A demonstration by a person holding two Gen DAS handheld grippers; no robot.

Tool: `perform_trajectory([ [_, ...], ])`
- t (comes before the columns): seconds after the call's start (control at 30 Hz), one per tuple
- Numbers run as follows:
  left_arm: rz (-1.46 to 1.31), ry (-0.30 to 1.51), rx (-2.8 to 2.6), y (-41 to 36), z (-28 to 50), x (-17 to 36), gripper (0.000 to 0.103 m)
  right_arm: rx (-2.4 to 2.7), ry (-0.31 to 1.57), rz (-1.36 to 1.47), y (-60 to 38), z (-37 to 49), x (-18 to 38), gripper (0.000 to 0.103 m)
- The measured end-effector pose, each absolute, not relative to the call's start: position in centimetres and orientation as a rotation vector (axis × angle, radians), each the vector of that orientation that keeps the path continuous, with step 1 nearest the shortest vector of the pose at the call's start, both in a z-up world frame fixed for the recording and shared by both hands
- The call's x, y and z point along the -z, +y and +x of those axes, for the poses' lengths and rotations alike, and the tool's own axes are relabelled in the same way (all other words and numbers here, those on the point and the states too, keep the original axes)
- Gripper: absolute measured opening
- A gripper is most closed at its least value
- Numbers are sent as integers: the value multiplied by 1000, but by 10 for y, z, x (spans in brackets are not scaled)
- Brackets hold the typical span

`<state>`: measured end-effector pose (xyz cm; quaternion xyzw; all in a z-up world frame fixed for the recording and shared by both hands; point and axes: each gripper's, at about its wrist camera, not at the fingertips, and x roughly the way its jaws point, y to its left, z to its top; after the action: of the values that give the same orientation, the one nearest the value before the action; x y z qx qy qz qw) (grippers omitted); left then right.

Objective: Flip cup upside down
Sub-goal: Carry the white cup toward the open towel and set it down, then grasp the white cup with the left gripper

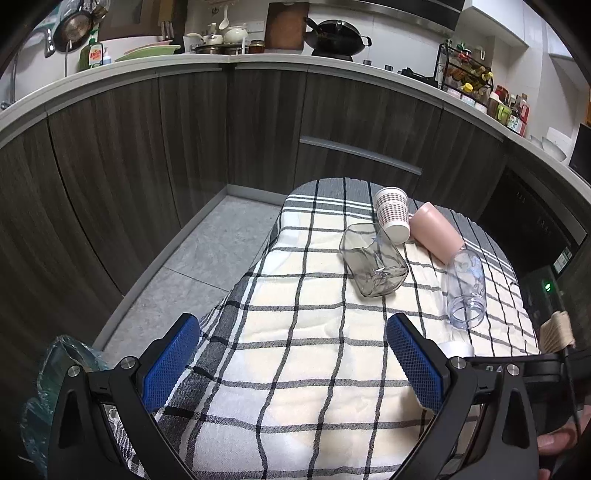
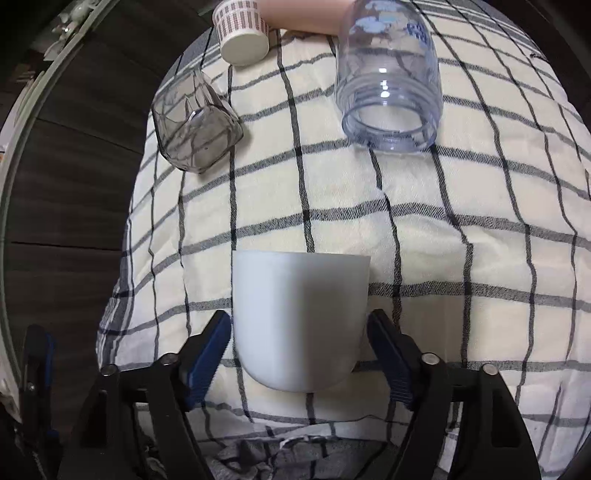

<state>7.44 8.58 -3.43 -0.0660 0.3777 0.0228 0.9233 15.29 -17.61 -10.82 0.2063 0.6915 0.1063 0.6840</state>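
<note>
Flanking the white cup point(image 2: 300, 321), right gripper point(image 2: 299, 352) with blue pads point(image 2: 207, 350) at both sides, seemingly touching; contact hard to confirm. Cup mouth-down on the checked cloth point(image 2: 424, 229). Farther off, lying sideways: clear jar point(image 2: 389, 81), smoky glass point(image 2: 194, 123), paper cup point(image 2: 242, 33), pink cup point(image 1: 436, 230). Left gripper point(image 1: 291, 358) spread wide above cloth, holding nothing.

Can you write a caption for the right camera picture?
Right tool grips a white cup over the checked cloth.
</note>
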Motion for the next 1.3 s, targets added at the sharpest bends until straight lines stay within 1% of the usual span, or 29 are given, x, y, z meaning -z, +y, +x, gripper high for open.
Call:
perform_trajectory([
  [0.17, -123, 736, 4, 73, 65, 28, 103, -268, 1480, 450, -186, 147, 87, 79],
  [0.47, -113, 656, 119, 28, 44, 32, 103, -230, 1250, 405, -235, 109, 43, 79],
  [0.77, -43, 645, 251, -22, 35, 52, 103, -111, 1003, 306, -271, 63, 25, 79],
  [0.97, 24, 593, 244, -45, 28, 61, 103, -27, 847, 195, -280, 40, 14, 79],
  [1.13, 81, 568, 267, -64, 28, 74, 102, 62, 726, 143, -290, 25, 6, 85],
  [1.3, 68, 598, 270, -69, 37, 90, 101, 97, 695, 113, -293, 22, 6, 85],
])
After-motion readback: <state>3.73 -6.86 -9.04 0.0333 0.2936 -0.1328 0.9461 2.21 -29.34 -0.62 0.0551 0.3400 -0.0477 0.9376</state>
